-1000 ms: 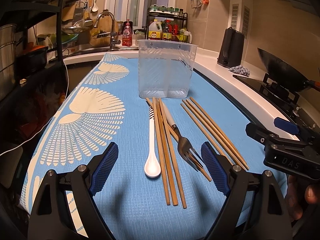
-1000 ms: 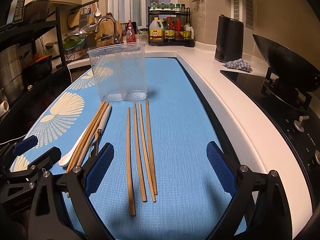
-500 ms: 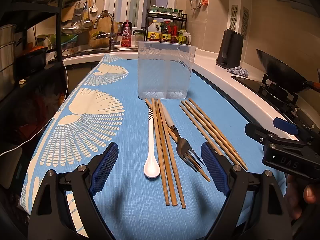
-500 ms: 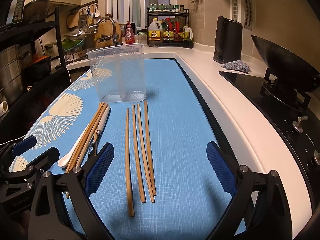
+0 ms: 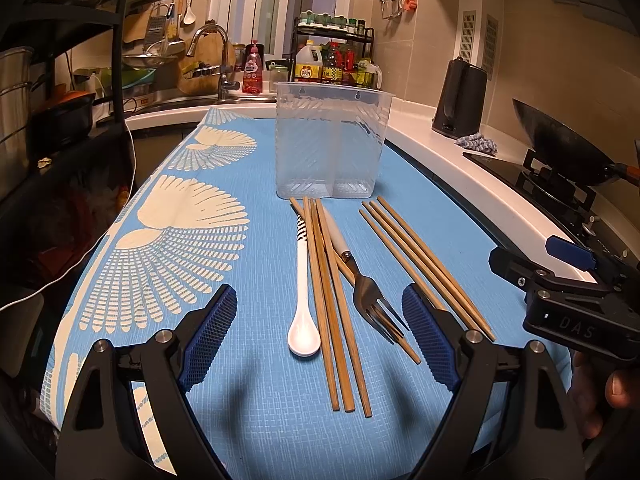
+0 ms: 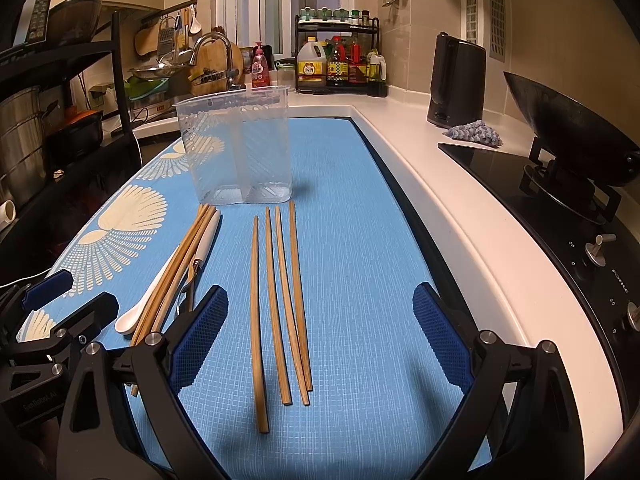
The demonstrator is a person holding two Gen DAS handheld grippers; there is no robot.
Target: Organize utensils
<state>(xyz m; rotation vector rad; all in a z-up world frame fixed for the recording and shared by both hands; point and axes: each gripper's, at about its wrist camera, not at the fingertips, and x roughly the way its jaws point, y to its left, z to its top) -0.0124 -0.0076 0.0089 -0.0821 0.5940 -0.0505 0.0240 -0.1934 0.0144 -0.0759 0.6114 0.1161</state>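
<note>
A clear two-compartment plastic holder (image 5: 331, 144) (image 6: 239, 148) stands empty on the blue mat. In front of it lie a white spoon (image 5: 303, 300) (image 6: 138, 314), a bundle of wooden chopsticks (image 5: 334, 304) (image 6: 176, 272), a white-handled fork (image 5: 366, 292) (image 6: 200, 256) and several separate chopsticks (image 5: 420, 260) (image 6: 280, 304). My left gripper (image 5: 320, 340) hovers open above the spoon, bundle and fork. Over the near ends of the separate chopsticks, my right gripper (image 6: 320, 336) is open and empty.
The blue patterned mat (image 5: 248, 200) (image 6: 360, 240) covers the counter. A stove with a dark wok (image 6: 572, 132) is to the right, with a black kettle (image 6: 456, 80) and cloth (image 6: 476, 132) behind. Sink and faucet (image 5: 212, 60) and a condiment rack (image 6: 340, 56) stand at the back.
</note>
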